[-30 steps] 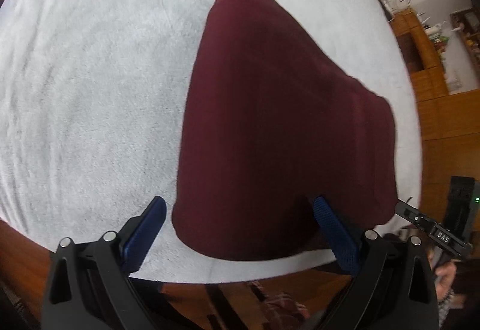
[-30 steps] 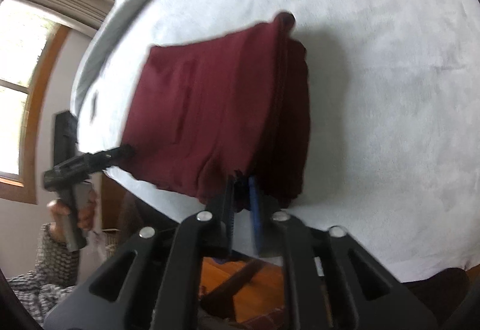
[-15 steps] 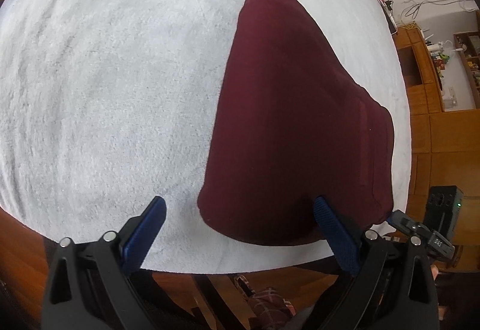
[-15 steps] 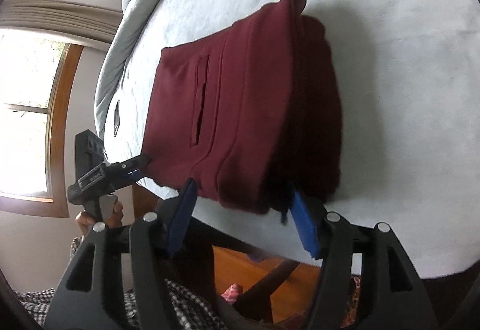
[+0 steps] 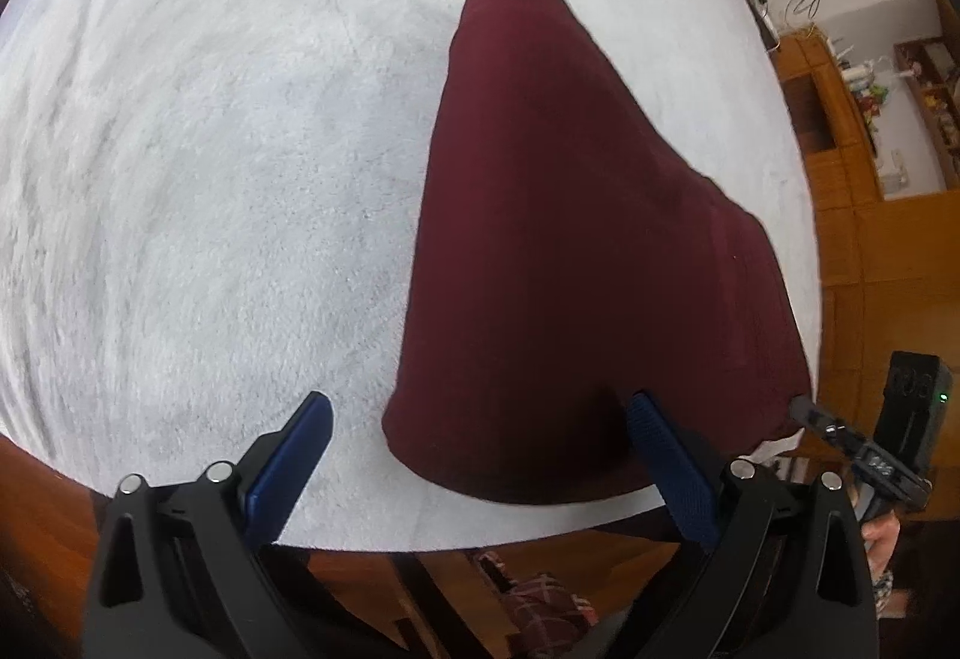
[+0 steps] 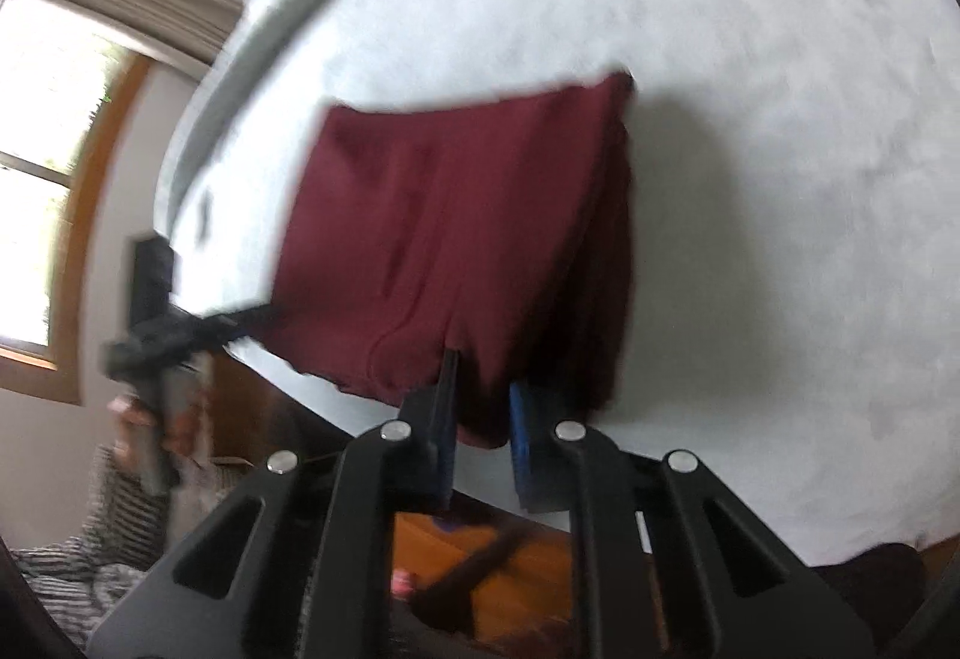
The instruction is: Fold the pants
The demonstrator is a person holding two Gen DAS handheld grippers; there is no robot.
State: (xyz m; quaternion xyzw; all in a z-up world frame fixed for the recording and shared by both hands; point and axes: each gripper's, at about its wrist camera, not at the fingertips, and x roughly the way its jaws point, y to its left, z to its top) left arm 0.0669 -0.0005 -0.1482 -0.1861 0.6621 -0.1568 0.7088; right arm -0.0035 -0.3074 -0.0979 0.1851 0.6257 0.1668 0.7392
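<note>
The folded maroon cotton pants lie on the white fleece bed, long axis running away from both grippers. The right gripper, jaws just closing, pinches their near edge; the left gripper gapes released, straddling the near corner.

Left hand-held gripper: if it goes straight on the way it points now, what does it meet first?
Probably the near edge of the folded maroon pants, which lies between its open fingers; depth is unclear.

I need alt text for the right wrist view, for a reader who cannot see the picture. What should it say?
The right gripper, its jaws just closing, pinches the near edge of folded maroon pants that lie on a white blanket. At the left, a hand holds the left gripper against the pants' other near corner, with a bright window behind. The picture is blurred.
</note>
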